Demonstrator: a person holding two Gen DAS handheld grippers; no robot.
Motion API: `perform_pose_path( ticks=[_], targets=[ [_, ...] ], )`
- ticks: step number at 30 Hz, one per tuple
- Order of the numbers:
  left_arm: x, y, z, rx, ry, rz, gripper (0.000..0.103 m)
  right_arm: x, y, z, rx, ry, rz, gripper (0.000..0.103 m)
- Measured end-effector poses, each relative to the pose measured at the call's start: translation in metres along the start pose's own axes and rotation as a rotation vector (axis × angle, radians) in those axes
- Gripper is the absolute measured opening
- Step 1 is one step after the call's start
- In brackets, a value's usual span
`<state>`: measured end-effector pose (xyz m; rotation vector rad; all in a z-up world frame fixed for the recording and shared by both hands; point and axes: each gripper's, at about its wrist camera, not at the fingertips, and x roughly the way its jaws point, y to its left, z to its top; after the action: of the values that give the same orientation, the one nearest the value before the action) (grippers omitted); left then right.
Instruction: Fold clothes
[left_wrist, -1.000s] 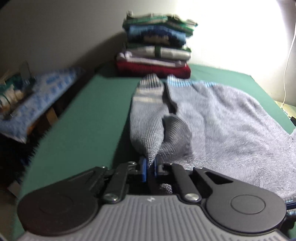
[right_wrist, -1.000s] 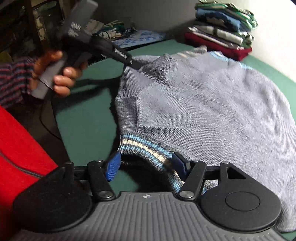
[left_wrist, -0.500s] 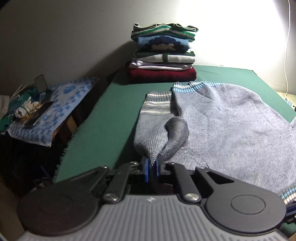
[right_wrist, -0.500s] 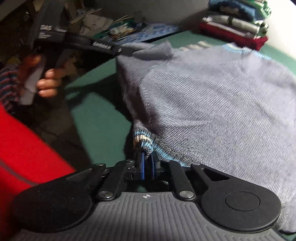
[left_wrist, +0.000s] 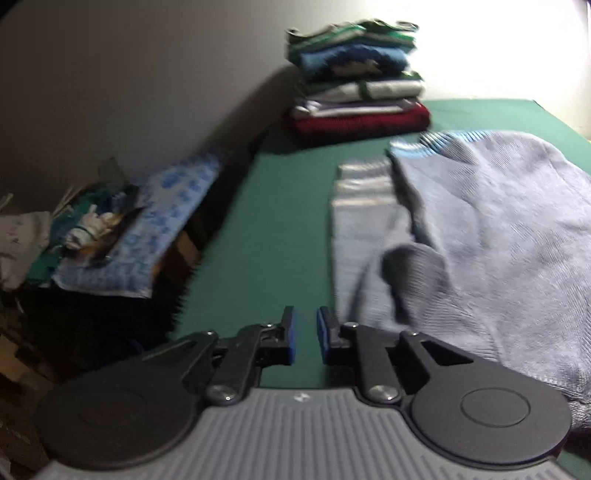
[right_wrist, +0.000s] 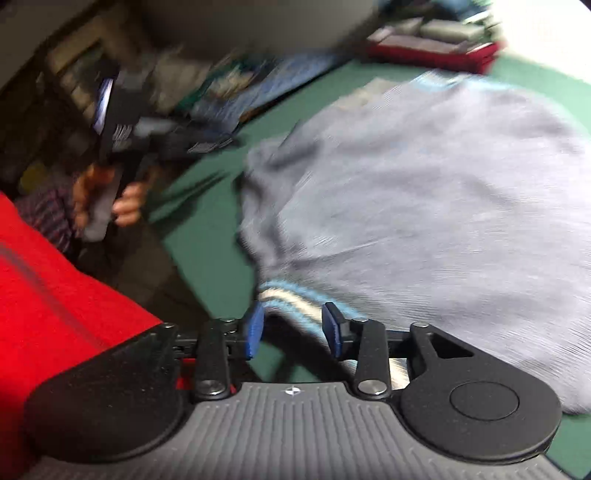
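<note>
Grey sweater (left_wrist: 498, 236) lies flat on green table (left_wrist: 266, 236); left claw (left_wrist: 306, 338) and right claw (right_wrist: 293, 330) gape empty

Landmark: grey sweater (left_wrist: 491, 236), spread on the green table (left_wrist: 273, 236).
- Left of sweater: bare green strip to the table edge; passable.
- Far end, beyond its collar: stack of folded clothes (left_wrist: 358, 81); blocks.
- Off the table's left edge: cluttered side surface under blue patterned cloth (left_wrist: 155, 229); blocks.
</note>
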<state>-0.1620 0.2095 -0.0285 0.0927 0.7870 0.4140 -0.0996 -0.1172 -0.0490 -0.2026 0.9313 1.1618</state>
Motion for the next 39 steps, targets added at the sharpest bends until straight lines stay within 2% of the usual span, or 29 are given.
perform_pose_path(
  ticks=[2,3,6,11,13,15,16,17,18,20,24,30,33,35,36,39],
  targets=[
    [-0.005,0.007,0.005,-0.017,-0.009,-0.021,0.023,-0.011,0.001,-0.011,-0.061,0.050,-0.109,0.048],
    [-0.006,0.005,0.008,-0.022,-0.020,-0.036,0.027,-0.013,0.001,-0.016,-0.078,0.081,-0.141,0.048],
    [-0.010,-0.009,0.014,-0.015,-0.042,-0.106,0.027,-0.011,0.000,-0.028,-0.046,0.142,-0.154,0.046],
    [-0.007,-0.050,0.019,0.042,-0.020,-0.260,0.031,0.000,0.000,-0.034,0.013,0.102,-0.224,0.046],
    [-0.004,-0.066,0.017,0.084,-0.017,-0.305,0.042,0.001,-0.003,-0.035,0.025,0.089,-0.243,0.048],
    [-0.001,-0.082,0.015,0.121,-0.007,-0.339,0.044,0.001,-0.006,-0.036,0.038,0.077,-0.263,0.042],
    [0.002,-0.087,0.014,0.134,0.002,-0.348,0.044,0.002,-0.007,-0.036,0.044,0.071,-0.273,0.025],
    [0.005,-0.092,0.014,0.147,0.010,-0.358,0.044,0.002,-0.008,-0.036,0.050,0.064,-0.283,0.012],
    [0.007,-0.093,0.012,0.150,0.021,-0.372,0.044,0.003,-0.010,-0.037,0.056,0.058,-0.293,0.007],
    [0.010,-0.094,0.010,0.155,0.049,-0.405,0.045,0.003,-0.011,-0.037,0.065,0.054,-0.309,0.006],
    [0.015,-0.097,-0.003,0.187,0.108,-0.449,0.050,-0.003,0.000,-0.041,0.058,0.108,-0.318,0.006],
    [0.011,-0.089,-0.013,0.228,0.099,-0.505,0.058,0.003,0.005,-0.046,0.121,0.188,-0.320,0.006],
    [0.014,-0.087,-0.003,0.282,0.112,-0.540,0.056,0.003,0.004,-0.032,0.123,0.198,-0.299,0.008],
    [0.011,-0.081,0.010,0.290,0.077,-0.551,0.056,-0.006,0.001,-0.017,0.119,0.190,-0.272,0.008],
    [0.010,-0.079,0.020,0.290,0.049,-0.550,0.058,-0.013,-0.002,-0.007,0.118,0.172,-0.270,0.008],
    [0.016,-0.072,0.056,0.274,-0.032,-0.531,0.072,-0.037,-0.029,0.034,0.124,0.062,-0.324,0.010]
  ],
)
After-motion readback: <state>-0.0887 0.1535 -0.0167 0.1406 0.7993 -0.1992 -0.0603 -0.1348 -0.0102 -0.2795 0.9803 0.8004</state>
